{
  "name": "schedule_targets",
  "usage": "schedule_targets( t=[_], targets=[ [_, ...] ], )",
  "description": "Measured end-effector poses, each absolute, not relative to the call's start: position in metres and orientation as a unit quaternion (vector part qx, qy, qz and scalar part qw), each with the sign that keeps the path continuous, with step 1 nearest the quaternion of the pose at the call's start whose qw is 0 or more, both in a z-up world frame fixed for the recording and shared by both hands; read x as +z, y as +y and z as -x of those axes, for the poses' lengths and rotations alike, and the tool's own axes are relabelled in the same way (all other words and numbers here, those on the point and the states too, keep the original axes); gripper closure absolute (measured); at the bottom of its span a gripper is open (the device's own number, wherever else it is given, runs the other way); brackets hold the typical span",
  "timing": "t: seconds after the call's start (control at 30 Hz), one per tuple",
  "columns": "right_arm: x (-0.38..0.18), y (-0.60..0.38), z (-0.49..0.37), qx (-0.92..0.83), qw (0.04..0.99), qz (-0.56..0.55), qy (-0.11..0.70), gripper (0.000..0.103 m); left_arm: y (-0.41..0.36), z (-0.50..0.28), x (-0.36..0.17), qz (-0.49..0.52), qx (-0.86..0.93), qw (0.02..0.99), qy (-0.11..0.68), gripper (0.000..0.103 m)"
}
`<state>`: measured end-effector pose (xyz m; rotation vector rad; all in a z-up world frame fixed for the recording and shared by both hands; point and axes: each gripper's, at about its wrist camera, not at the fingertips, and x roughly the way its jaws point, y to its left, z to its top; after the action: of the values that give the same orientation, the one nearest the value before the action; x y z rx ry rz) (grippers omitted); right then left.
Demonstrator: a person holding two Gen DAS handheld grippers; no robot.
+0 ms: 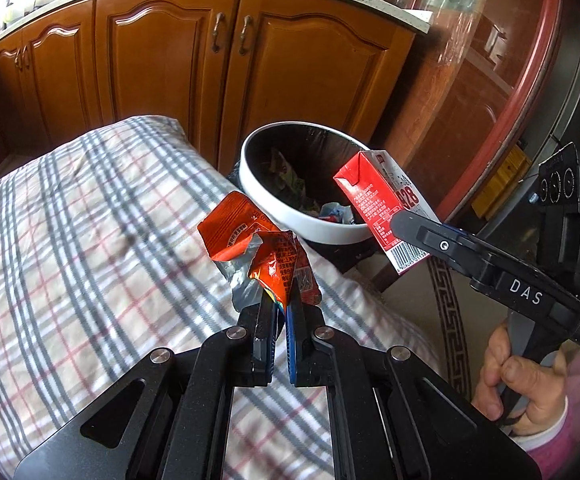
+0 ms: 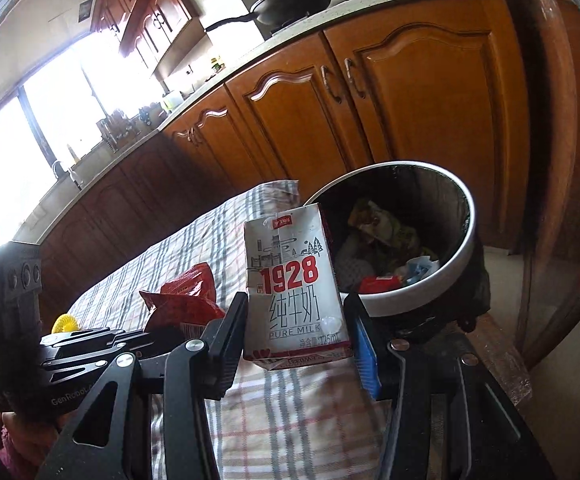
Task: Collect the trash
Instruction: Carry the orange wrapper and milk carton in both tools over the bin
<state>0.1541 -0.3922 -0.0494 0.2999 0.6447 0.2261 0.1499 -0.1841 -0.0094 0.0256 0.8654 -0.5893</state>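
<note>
My left gripper [image 1: 283, 300] is shut on a crumpled orange-red snack wrapper [image 1: 255, 248] and holds it above the checked tablecloth, short of the bin. My right gripper [image 2: 296, 316] is shut on a small red and white milk carton [image 2: 292, 280], upright, just before the bin's near rim; the carton also shows in the left wrist view [image 1: 382, 208]. The round bin [image 1: 249, 176] has a white rim and black liner and holds several pieces of trash; it also shows in the right wrist view [image 2: 466, 240]. The wrapper shows in the right wrist view [image 2: 185, 300].
The table with the checked cloth [image 1: 89, 220] ends at the bin. Wooden kitchen cabinets [image 1: 161, 64] stand behind. A yellow round object [image 2: 65, 322] lies on the cloth at the left. A wooden door frame [image 1: 490, 100] stands right of the bin.
</note>
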Motion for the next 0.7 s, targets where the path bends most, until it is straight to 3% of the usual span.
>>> schedule_targets(
  t=[0.7],
  targets=[
    [-0.042, -0.410, -0.159, 0.081, 0.937, -0.151, 0.304, 0.054, -0.214, -0.169, -0.002, -0.028, -0.301, 0.861, 0.408, 0.100]
  ],
)
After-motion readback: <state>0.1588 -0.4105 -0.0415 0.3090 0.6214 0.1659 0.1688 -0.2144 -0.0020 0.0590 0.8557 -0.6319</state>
